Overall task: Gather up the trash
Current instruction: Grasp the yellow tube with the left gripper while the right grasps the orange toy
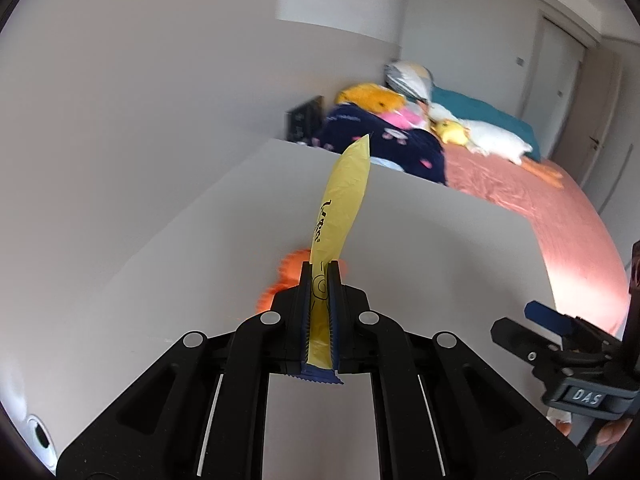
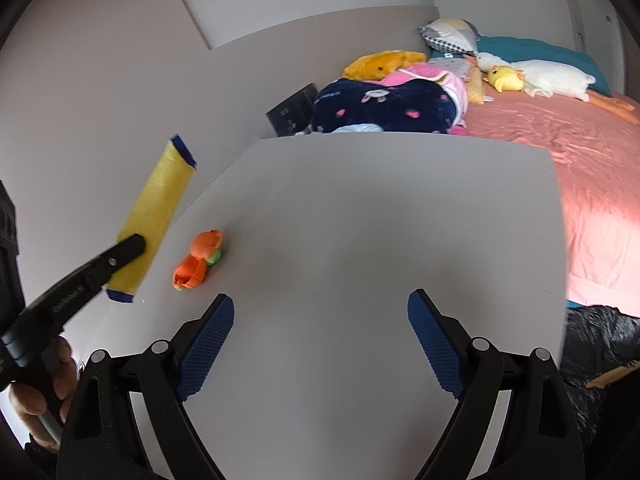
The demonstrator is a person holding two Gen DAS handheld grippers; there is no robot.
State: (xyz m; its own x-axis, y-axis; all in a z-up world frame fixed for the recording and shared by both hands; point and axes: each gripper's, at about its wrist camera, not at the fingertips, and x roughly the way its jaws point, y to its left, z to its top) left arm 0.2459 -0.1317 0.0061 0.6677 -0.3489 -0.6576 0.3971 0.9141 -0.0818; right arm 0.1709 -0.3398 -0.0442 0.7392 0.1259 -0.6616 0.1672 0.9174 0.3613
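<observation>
Left gripper (image 1: 320, 280): clenched on the yellow wrapper (image 1: 344, 200), pads pinching it flat near its lower, blue-edged end.
Wrapper's place: clear of the white table (image 2: 360, 220), carried in the air (in the right wrist view it hangs at about 9 o'clock, over the table's left edge).
Long axis: runs straight out along the left fingers toward 12 o'clock, free end pointing at the bed (image 1: 540, 208).
Right gripper (image 2: 320, 320): released, blue pads spread wide, nothing between them, bare tabletop beneath.
Other thing on the table: a small orange plush toy (image 2: 200, 258), at about 10 o'clock from the right gripper, just beside the wrapper's lower end (likely not trash).
Dark bag (image 2: 600, 344): at 3 o'clock from the right gripper, past the table's right edge.
Coming move, as I judge it: the wrapper must cross rightward to that bag; the right hand is nearer to it.
</observation>
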